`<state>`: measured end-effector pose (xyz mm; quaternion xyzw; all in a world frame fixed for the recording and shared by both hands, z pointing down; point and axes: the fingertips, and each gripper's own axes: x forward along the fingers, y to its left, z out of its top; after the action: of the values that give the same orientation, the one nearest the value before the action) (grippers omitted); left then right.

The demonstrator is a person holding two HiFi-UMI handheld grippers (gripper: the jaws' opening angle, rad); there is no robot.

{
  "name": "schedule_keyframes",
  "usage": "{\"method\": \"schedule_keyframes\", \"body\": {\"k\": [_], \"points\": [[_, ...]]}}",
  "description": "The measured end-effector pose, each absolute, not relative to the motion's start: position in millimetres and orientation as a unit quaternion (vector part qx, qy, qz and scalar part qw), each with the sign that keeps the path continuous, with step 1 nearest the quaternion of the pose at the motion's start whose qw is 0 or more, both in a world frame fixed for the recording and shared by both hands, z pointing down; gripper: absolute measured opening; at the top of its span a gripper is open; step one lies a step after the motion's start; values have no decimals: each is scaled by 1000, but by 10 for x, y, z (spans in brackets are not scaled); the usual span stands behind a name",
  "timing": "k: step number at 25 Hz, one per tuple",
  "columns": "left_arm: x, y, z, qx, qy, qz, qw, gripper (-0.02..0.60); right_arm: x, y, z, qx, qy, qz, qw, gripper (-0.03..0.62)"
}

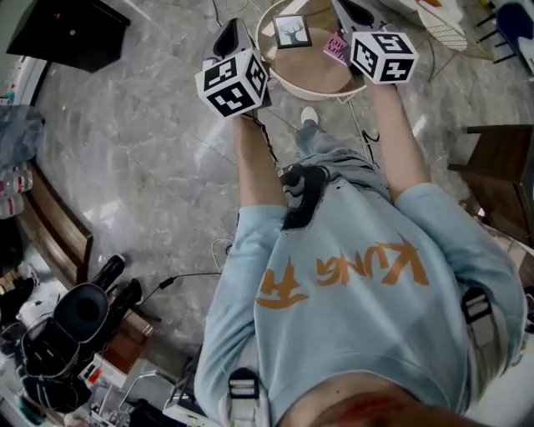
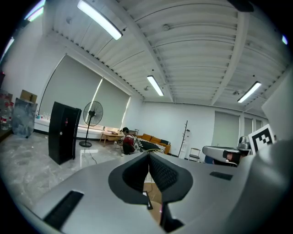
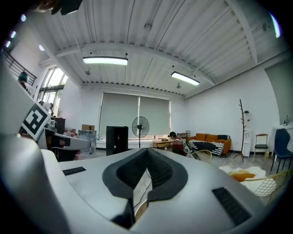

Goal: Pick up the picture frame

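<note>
A small black picture frame (image 1: pixel 292 31) with a tree print lies on the round wooden tray table (image 1: pixel 313 83) at the top of the head view. A pink card (image 1: pixel 336 47) rests to the frame's right. My left gripper (image 1: pixel 233 30) hovers just outside the table's left rim, left of the frame, jaws shut and empty. My right gripper (image 1: pixel 355 10) hangs over the table's right side, past the pink card, also shut and empty. Both gripper views show the dark pads (image 2: pixel 161 171) (image 3: pixel 137 171) pressed together, pointing nearly level across the room.
A black box (image 1: pixel 71 33) stands at the top left. A wooden chair (image 1: pixel 58 233) and camera gear (image 1: pixel 71 321) sit at the left. Dark wooden furniture (image 1: pixel 501 175) is on the right and a white wire chair (image 1: pixel 442 25) beyond the table. Cables cross the marble floor.
</note>
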<state>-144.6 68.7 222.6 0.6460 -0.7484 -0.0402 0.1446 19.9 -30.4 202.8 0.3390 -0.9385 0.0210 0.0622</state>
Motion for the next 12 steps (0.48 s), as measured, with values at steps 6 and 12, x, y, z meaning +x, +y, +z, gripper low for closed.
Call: {"method": "schedule_keyframes", "body": {"k": [6, 12], "points": [[-1459, -204, 3000, 641, -730, -38, 235, 20, 110, -1187, 2700, 342, -931, 76, 105, -3], [-1314, -1040, 3522, 639, -713, 14, 288, 20, 304, -2024, 3146, 364, -915, 123, 122, -3]]}}
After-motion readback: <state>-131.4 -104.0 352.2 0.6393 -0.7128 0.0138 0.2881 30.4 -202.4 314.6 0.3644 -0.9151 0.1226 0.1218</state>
